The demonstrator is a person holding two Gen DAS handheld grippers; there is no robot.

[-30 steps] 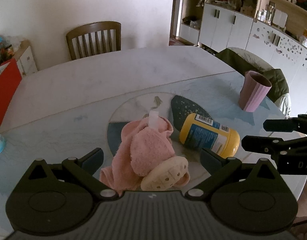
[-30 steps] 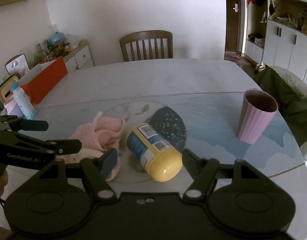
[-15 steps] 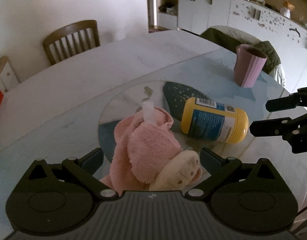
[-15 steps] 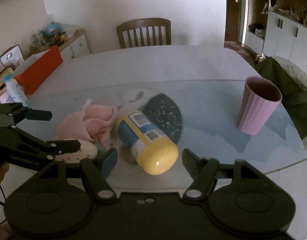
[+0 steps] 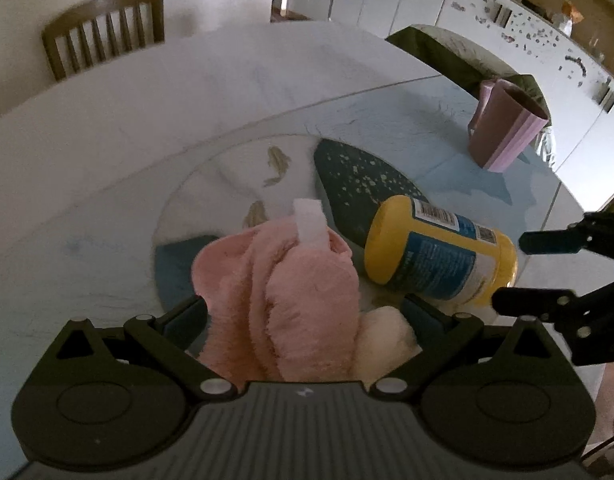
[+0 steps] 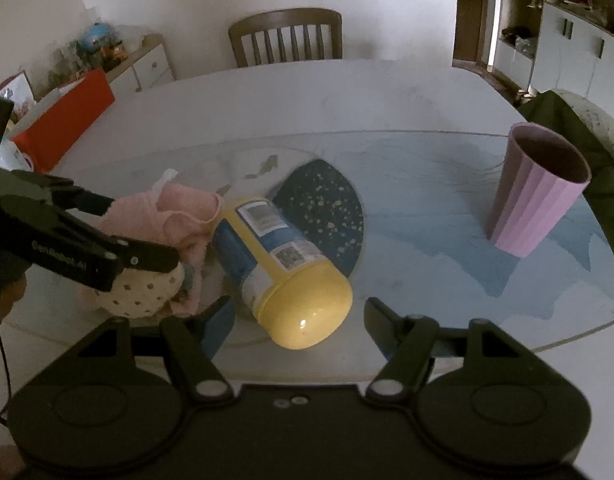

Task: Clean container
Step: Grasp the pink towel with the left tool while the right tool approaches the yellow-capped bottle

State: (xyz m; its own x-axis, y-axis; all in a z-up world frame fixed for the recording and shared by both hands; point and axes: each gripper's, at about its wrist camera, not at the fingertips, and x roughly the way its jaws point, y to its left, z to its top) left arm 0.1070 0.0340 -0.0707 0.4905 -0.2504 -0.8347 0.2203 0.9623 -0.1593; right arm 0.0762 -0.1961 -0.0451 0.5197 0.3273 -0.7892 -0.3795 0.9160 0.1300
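Observation:
A yellow container (image 6: 267, 240) with a blue label lies on its side on the table, its lid end towards my right gripper (image 6: 297, 312). That gripper is open, one finger on each side of the lid end. In the left wrist view the container (image 5: 439, 256) lies to the right, with the right gripper (image 5: 509, 271) at its lid. A crumpled pink cloth (image 5: 287, 300) with a cream spotted part sits between the fingers of my open left gripper (image 5: 305, 312). From the right wrist view, the left gripper (image 6: 141, 232) hangs over the cloth (image 6: 183, 212).
A ribbed pink cup (image 6: 535, 196) stands upright at the table's right side. A wooden chair (image 6: 285, 36) is at the far edge. A red box (image 6: 63, 124) and clutter sit at the far left. Cabinets (image 5: 487, 12) line the right wall.
Both grippers have moved forward and lower. The left one now straddles the pink cloth; the right one has closed in on the container's lid end. Both stay open.

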